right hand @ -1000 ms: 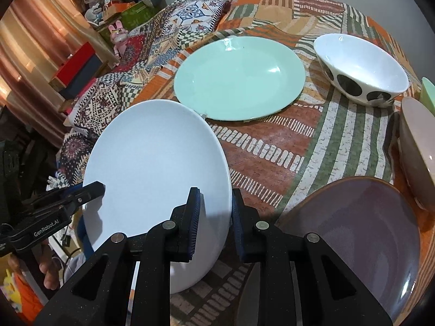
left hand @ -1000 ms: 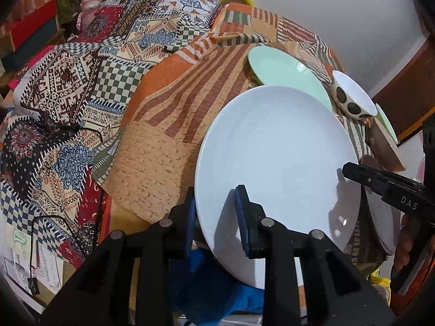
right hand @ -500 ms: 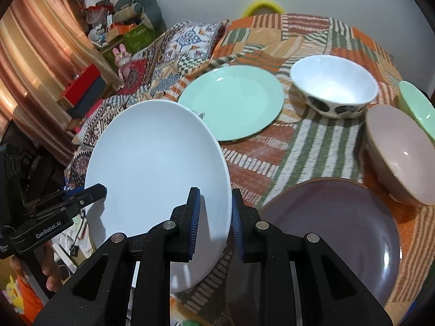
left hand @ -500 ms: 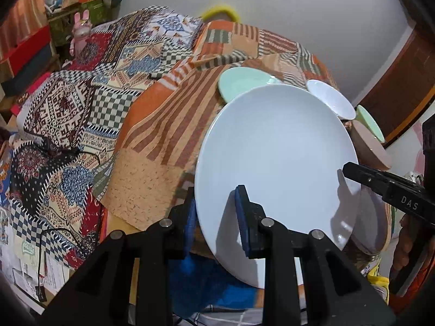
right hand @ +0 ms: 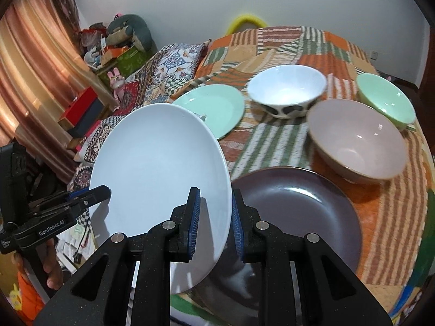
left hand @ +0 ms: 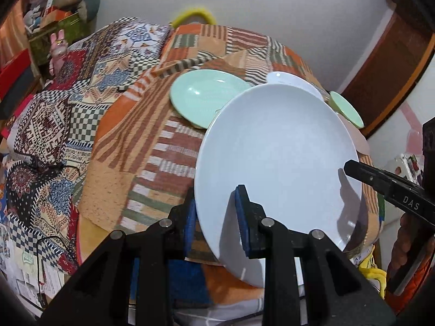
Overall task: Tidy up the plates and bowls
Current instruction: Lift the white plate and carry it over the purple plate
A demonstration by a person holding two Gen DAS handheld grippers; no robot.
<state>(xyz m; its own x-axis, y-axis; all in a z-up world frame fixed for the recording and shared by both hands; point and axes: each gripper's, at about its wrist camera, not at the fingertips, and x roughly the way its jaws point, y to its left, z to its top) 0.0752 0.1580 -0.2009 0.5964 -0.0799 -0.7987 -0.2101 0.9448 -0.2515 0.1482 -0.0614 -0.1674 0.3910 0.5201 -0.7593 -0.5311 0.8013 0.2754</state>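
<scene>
Both grippers hold one large white plate [left hand: 277, 157], lifted and tilted above the near edge of the table. My left gripper [left hand: 214, 222] is shut on its left rim. My right gripper [right hand: 214, 225] is shut on the opposite rim of the white plate [right hand: 160, 168]. A dark purple plate [right hand: 296, 214] lies on the table just right of my right gripper. A mint green plate [right hand: 214, 107] lies behind. A white spotted bowl [right hand: 286, 89], a mauve bowl [right hand: 356, 141] and a mint bowl [right hand: 386, 100] stand further back.
The round table [right hand: 391, 217] carries a patchwork striped cloth. A bed with patterned quilts [left hand: 68, 103] is to the left, with boxes and toys behind it. A wooden door frame [left hand: 394, 62] is at the right. The white wall is behind.
The white plate has risen higher off the table with both grippers on it, and both cameras have pulled up and back, showing more of the table and bowls.
</scene>
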